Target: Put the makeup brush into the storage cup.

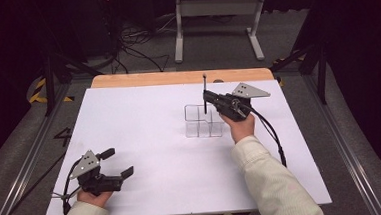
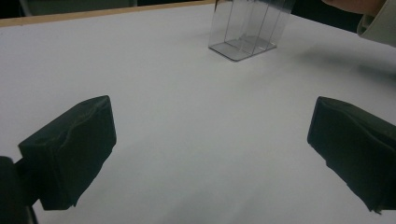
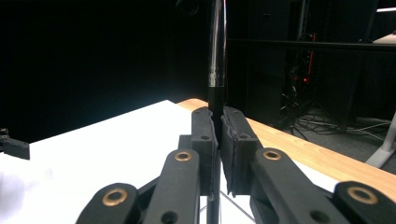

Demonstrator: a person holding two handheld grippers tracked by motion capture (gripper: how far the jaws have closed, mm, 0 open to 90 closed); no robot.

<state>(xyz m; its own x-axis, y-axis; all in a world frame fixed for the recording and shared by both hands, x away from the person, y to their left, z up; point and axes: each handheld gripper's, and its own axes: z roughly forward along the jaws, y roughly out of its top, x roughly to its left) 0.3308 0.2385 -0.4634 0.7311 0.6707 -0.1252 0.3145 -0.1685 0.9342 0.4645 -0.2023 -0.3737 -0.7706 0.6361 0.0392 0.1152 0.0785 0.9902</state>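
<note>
A thin black pen (image 1: pixel 205 92) stands upright over a clear plastic organiser (image 1: pixel 203 121) with several compartments, right of the table's middle. My right gripper (image 1: pixel 208 97) is shut on the pen, which rises between its pads in the right gripper view as a black pen (image 3: pixel 216 70) with my right gripper (image 3: pixel 218 135) clamped around it. The pen's lower end hangs above the organiser's back compartments; which one I cannot tell. My left gripper (image 1: pixel 118 163) rests open near the table's front left corner. In the left gripper view my left gripper (image 2: pixel 210 154) holds nothing, and the organiser (image 2: pixel 247 32) stands far off.
The white table top (image 1: pixel 145 140) has a wooden strip (image 1: pixel 176 78) along its far edge. Beyond it are a white table frame (image 1: pixel 218 15) and cables on the floor. A sleeve (image 1: pixel 273 182) reaches in from the bottom right.
</note>
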